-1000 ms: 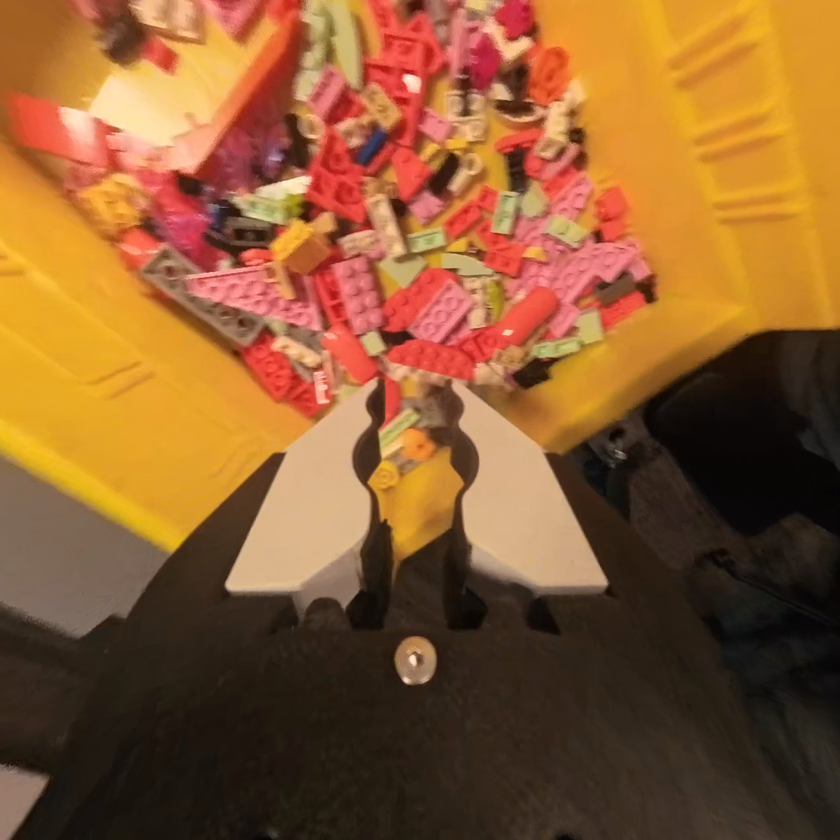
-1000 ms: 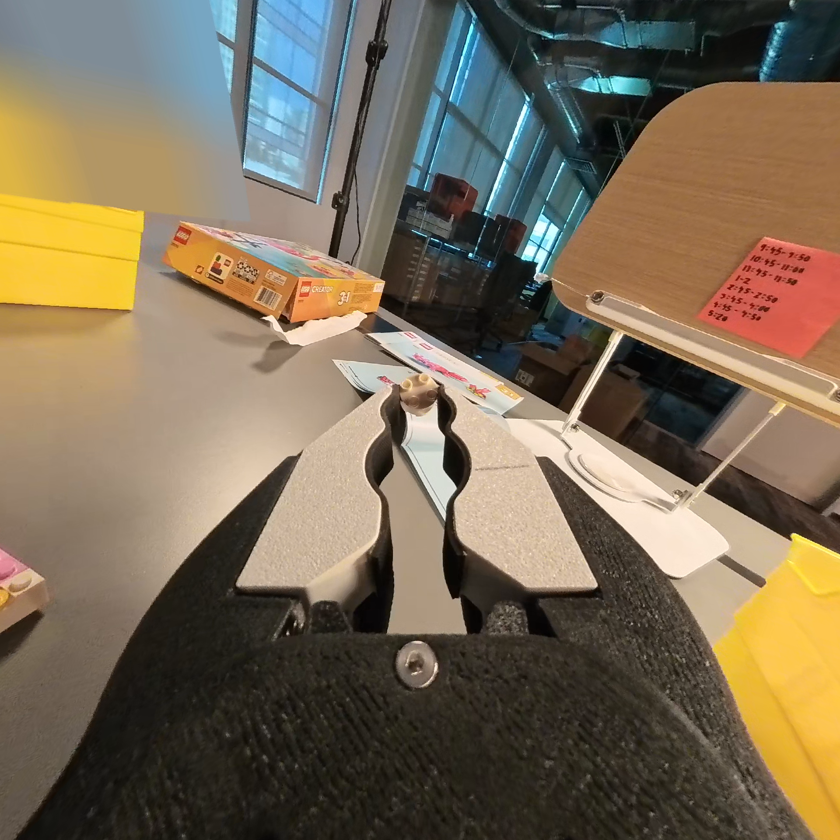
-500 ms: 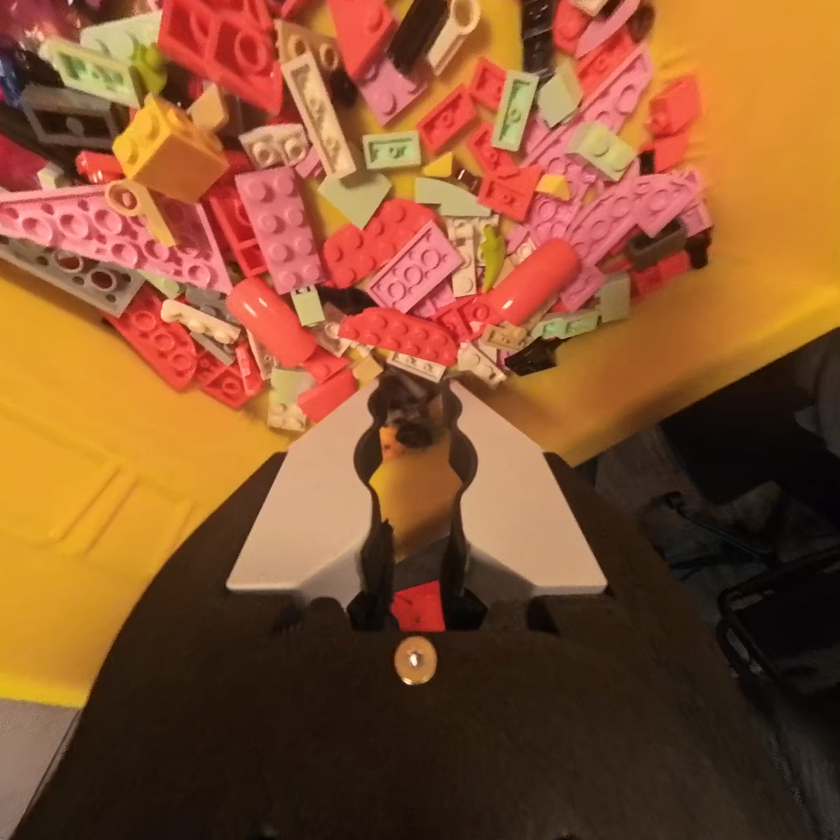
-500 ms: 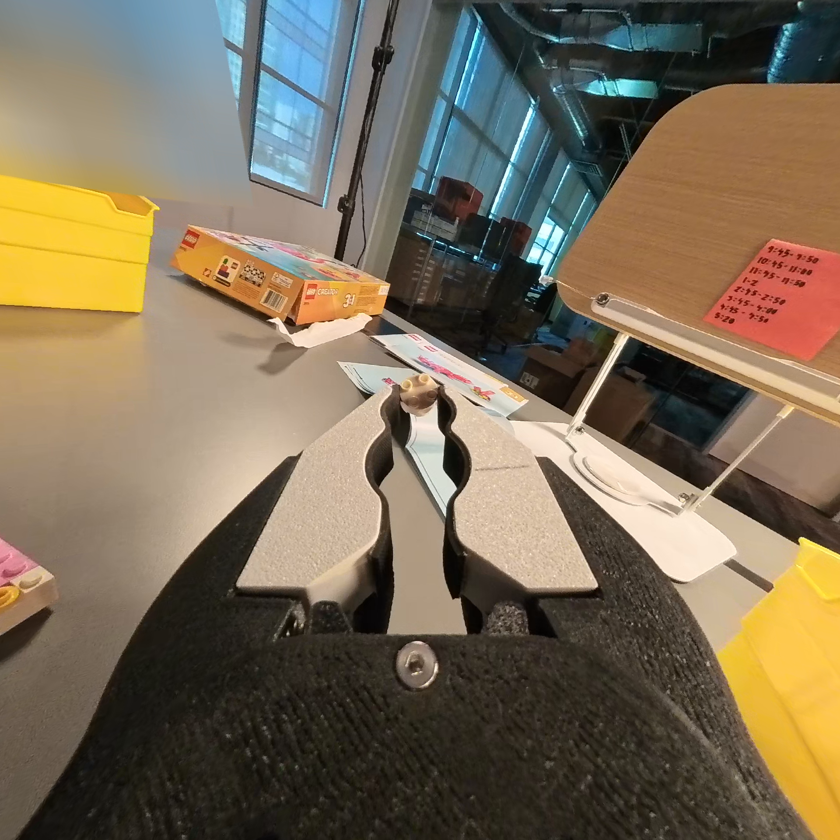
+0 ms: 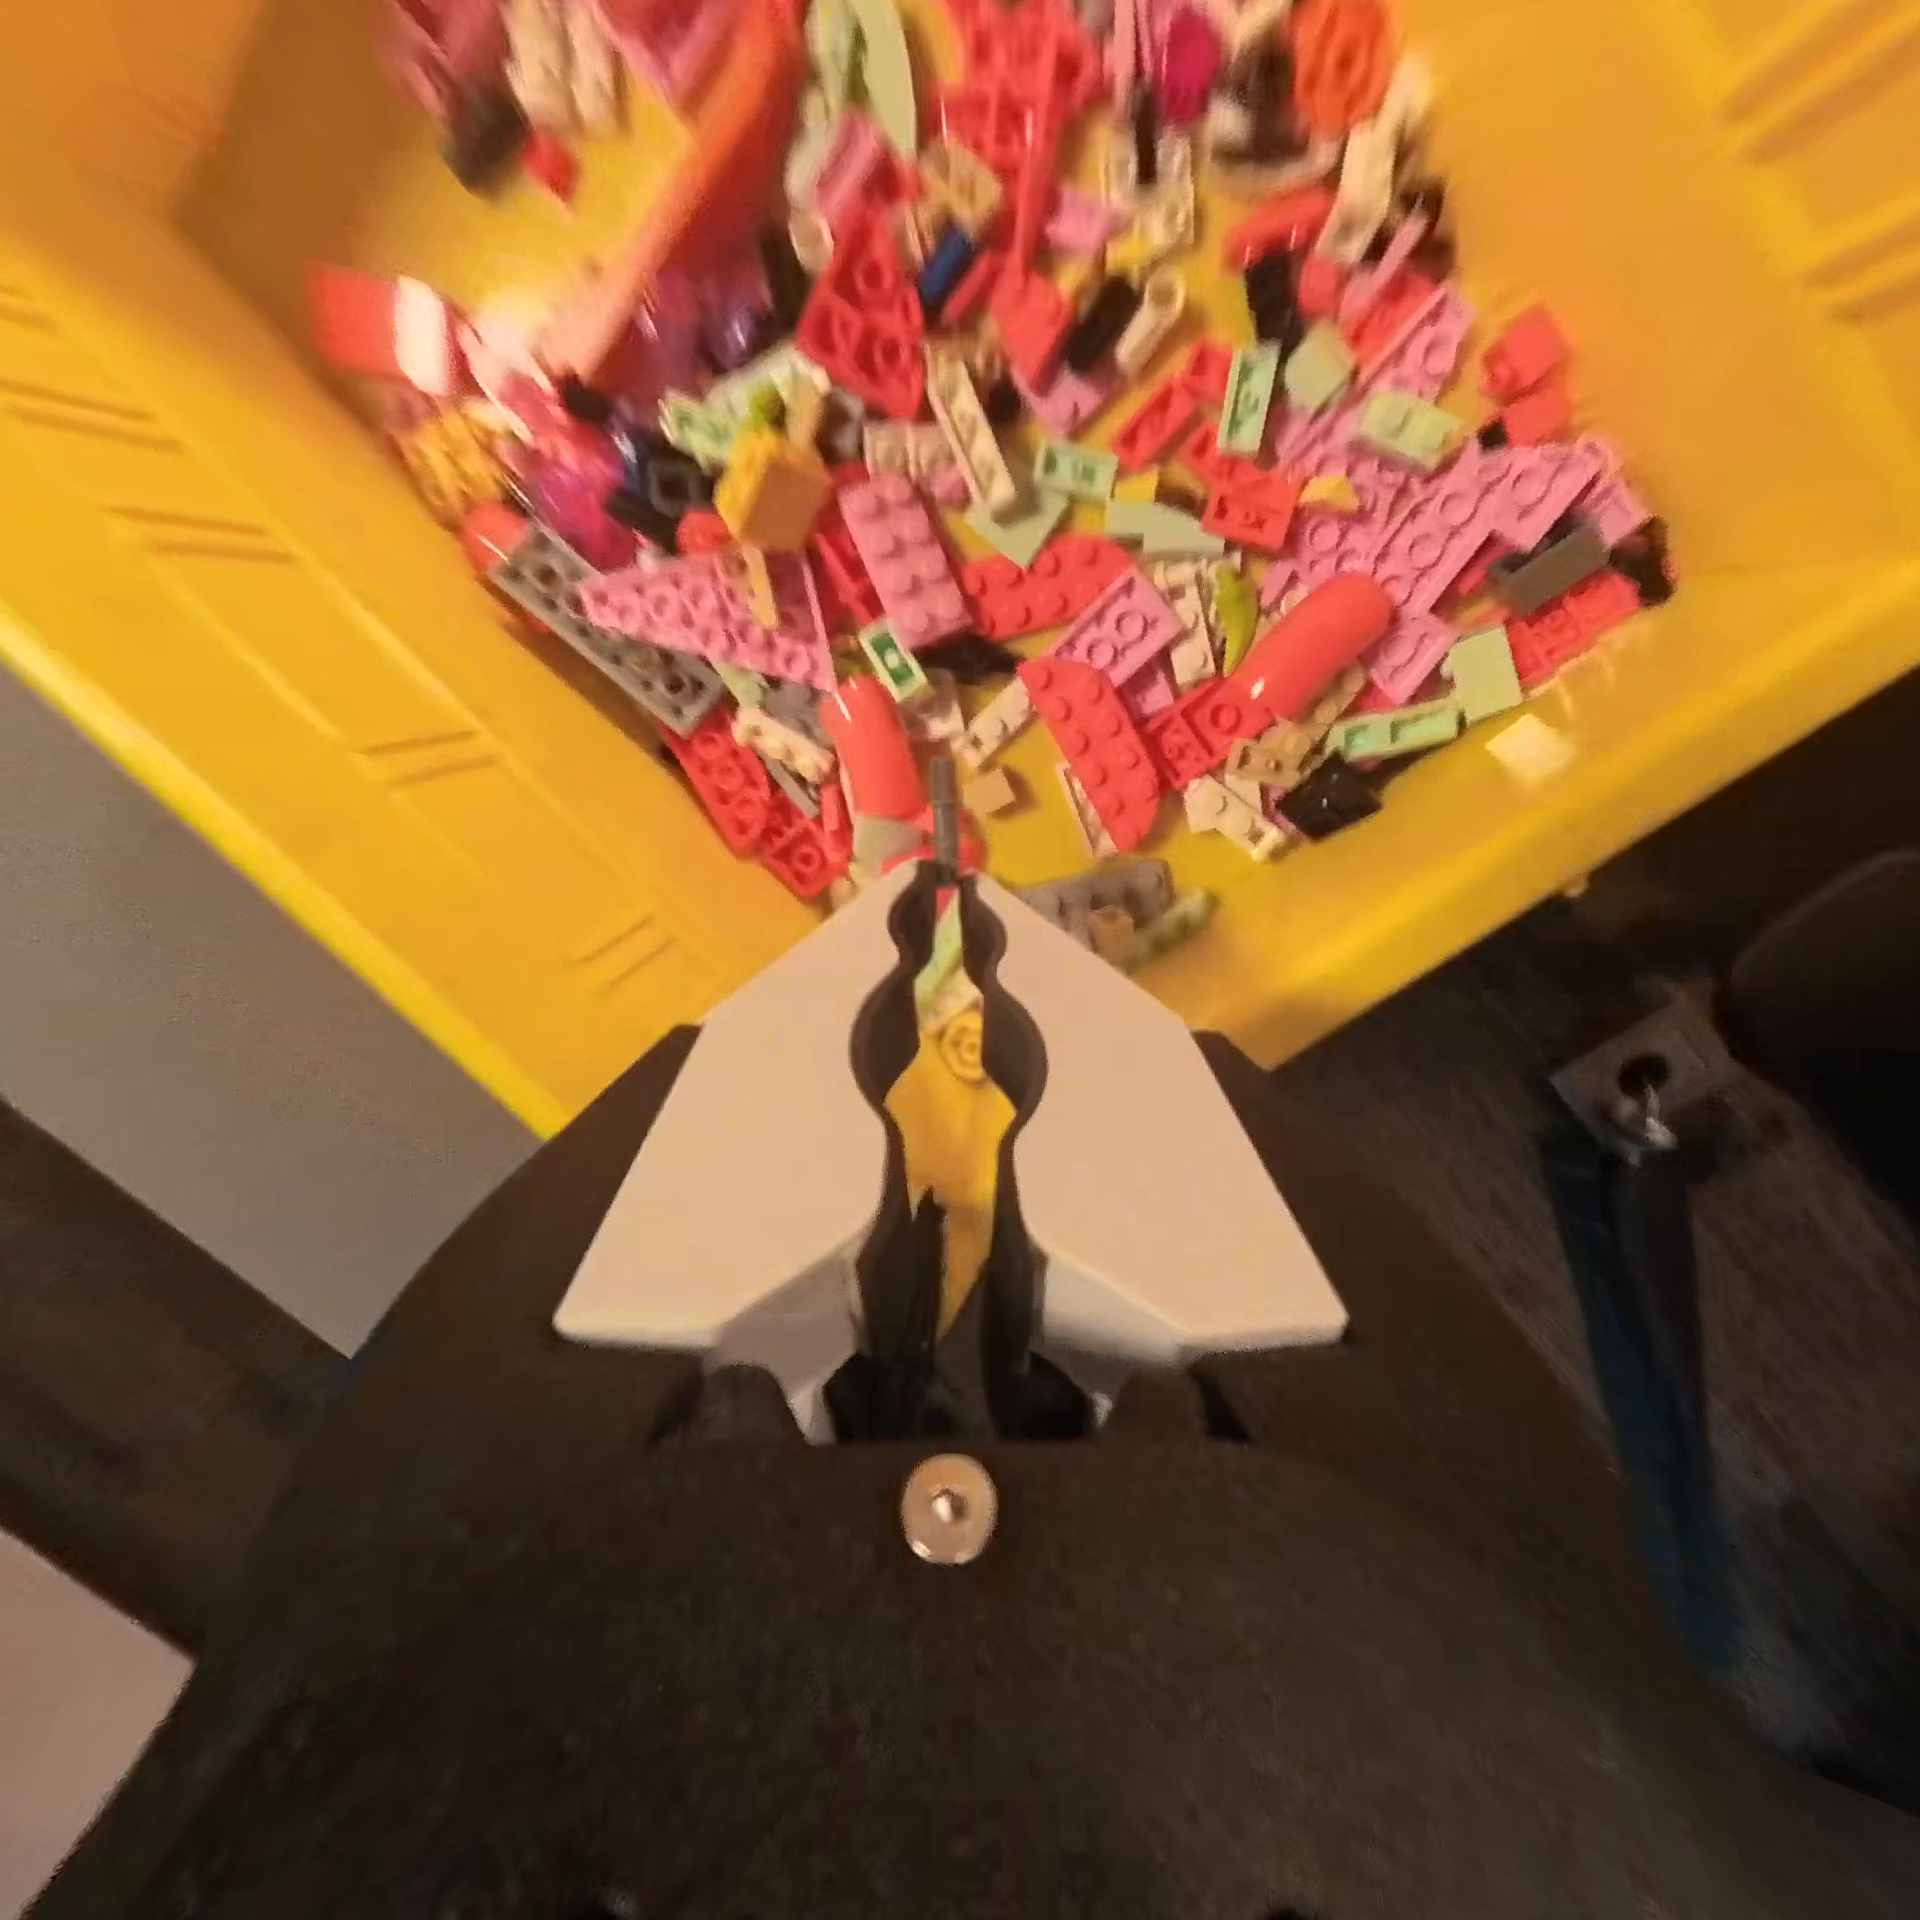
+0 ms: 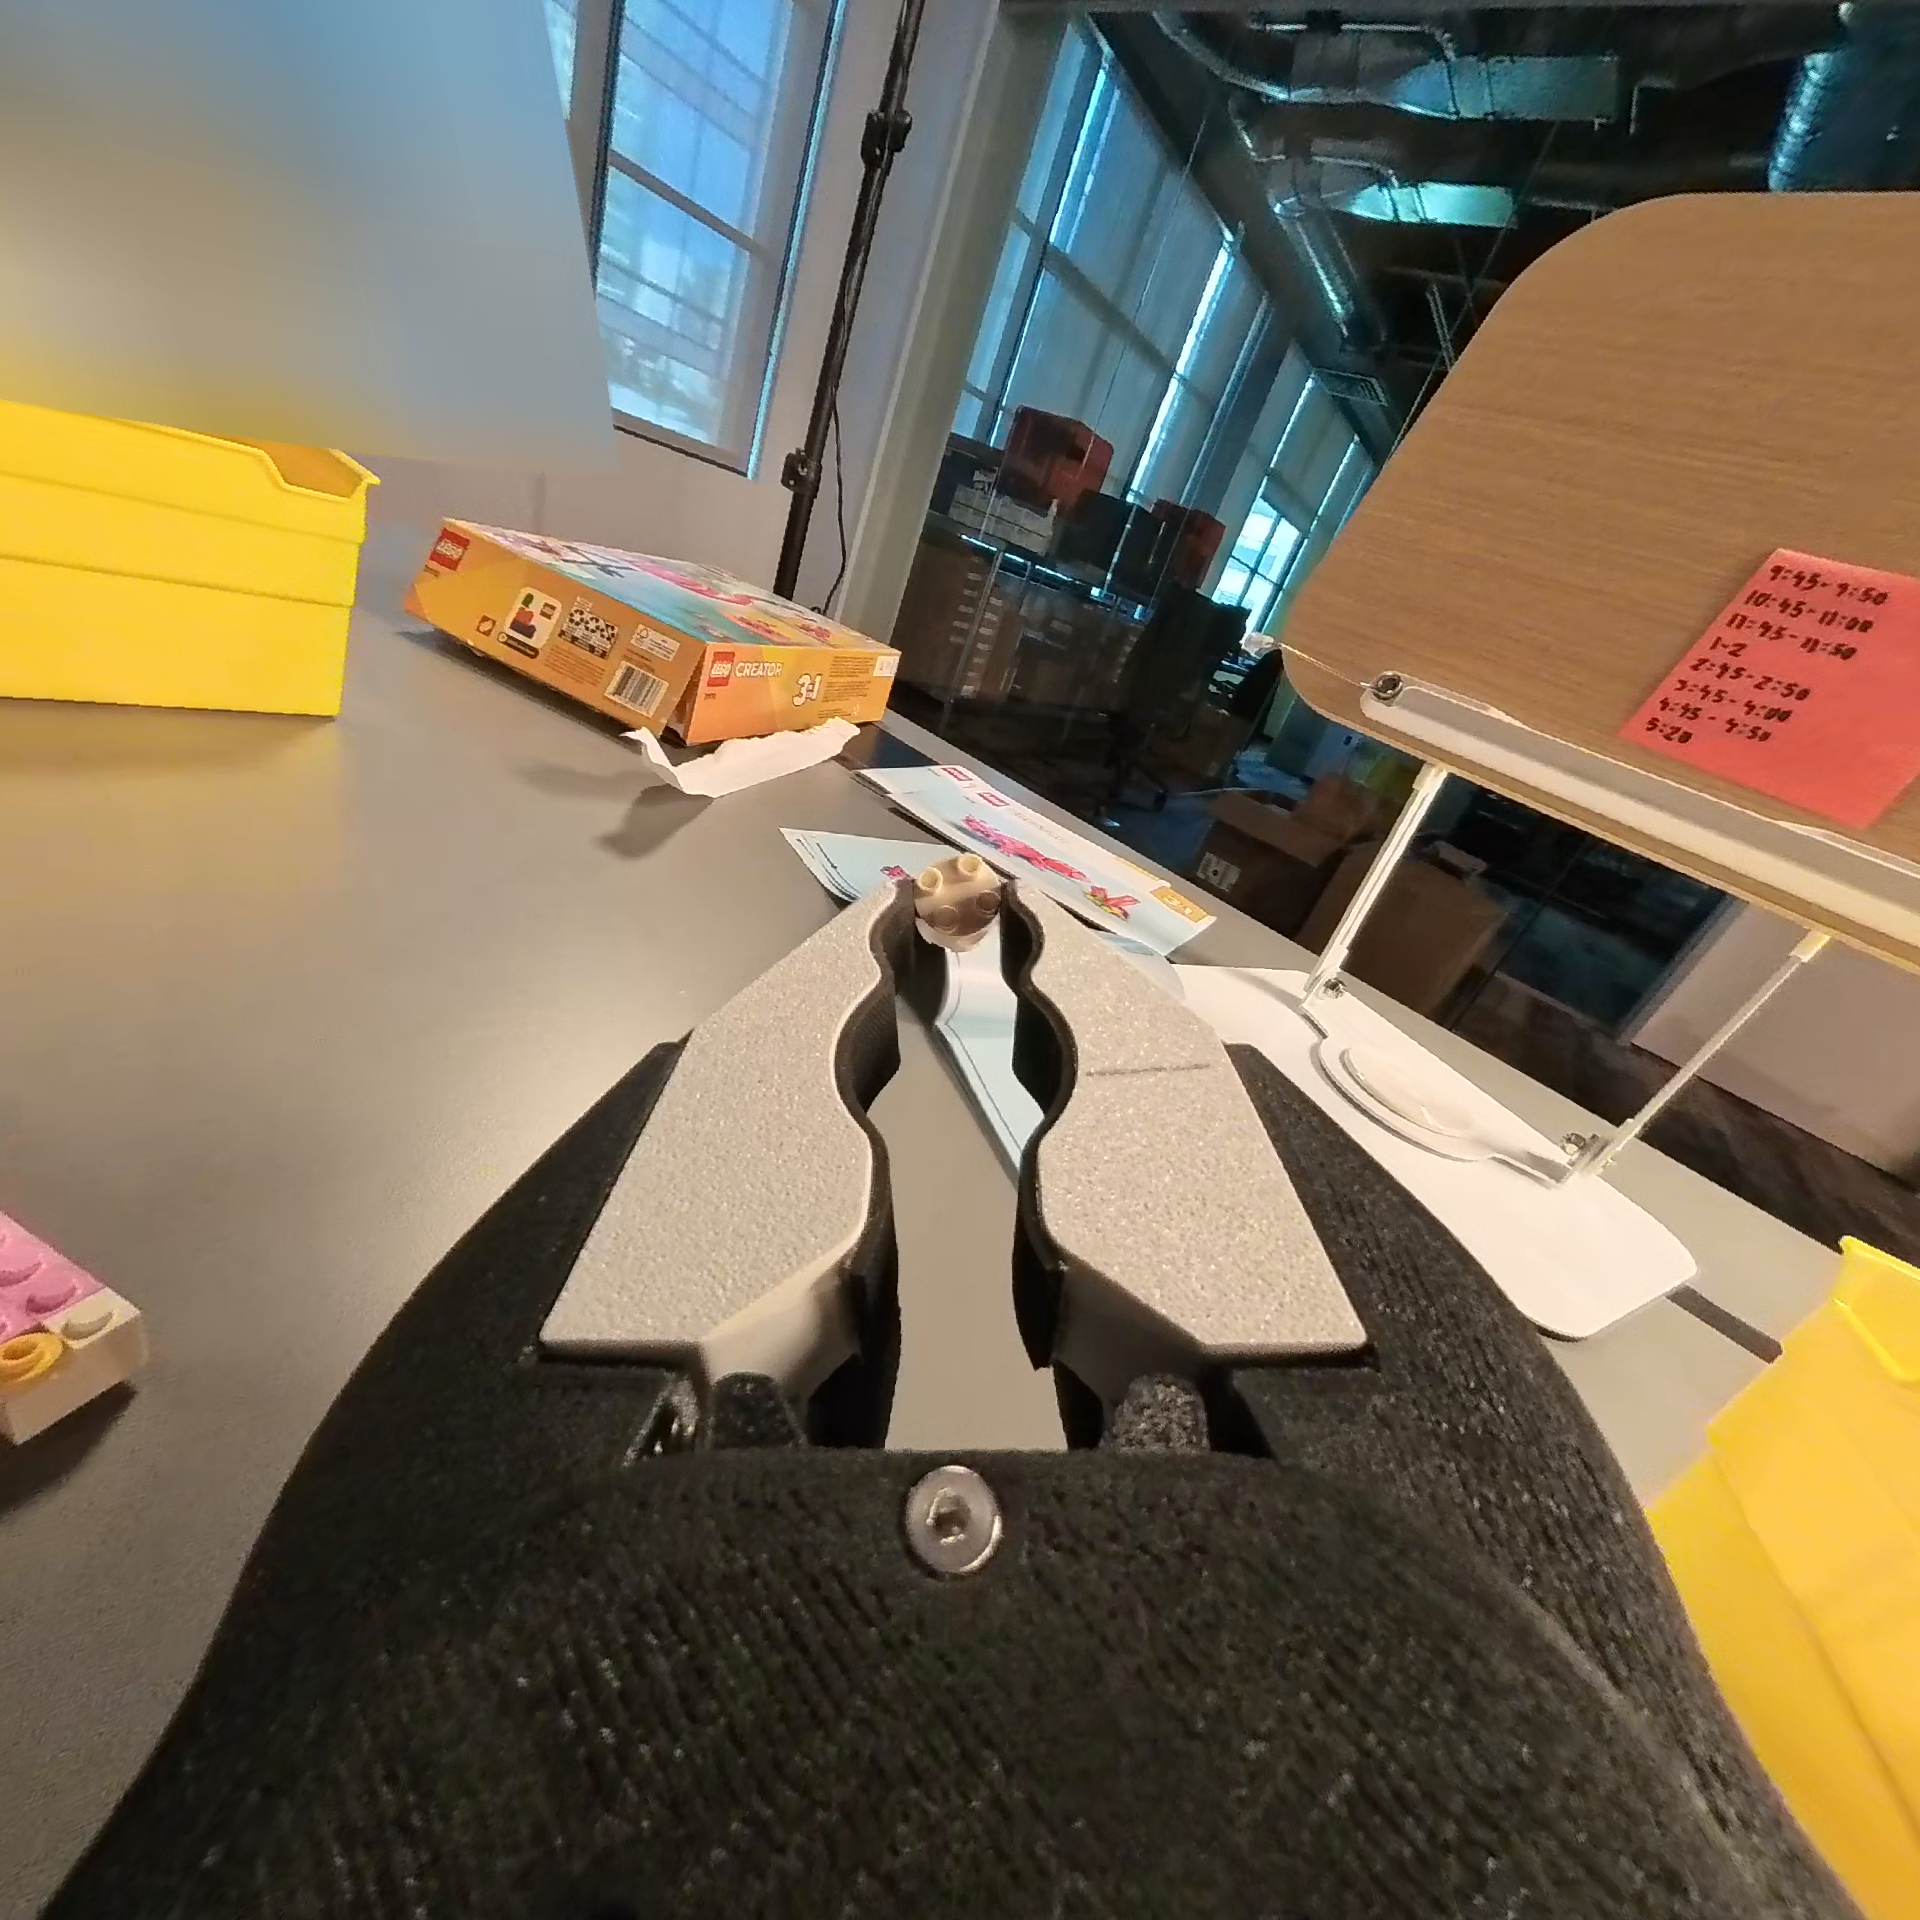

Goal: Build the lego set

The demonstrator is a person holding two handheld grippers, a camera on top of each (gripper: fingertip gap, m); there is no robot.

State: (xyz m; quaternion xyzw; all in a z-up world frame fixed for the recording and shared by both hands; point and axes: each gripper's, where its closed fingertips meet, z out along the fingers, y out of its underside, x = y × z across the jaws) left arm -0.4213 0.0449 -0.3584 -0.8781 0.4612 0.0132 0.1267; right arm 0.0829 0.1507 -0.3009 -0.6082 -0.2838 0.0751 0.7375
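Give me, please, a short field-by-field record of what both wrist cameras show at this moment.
Setting: grey table by large windows
Left gripper: closed on a thin dark grey pin that sticks out past the fingertips, over the yellow plastic bin
Bin contents: loose toy bricks, mostly pink, red, pale green
Right gripper: pinching a small round tan studded brick above the table
Also on the table: orange cardboard box, pale blue booklets, white stand with wooden board
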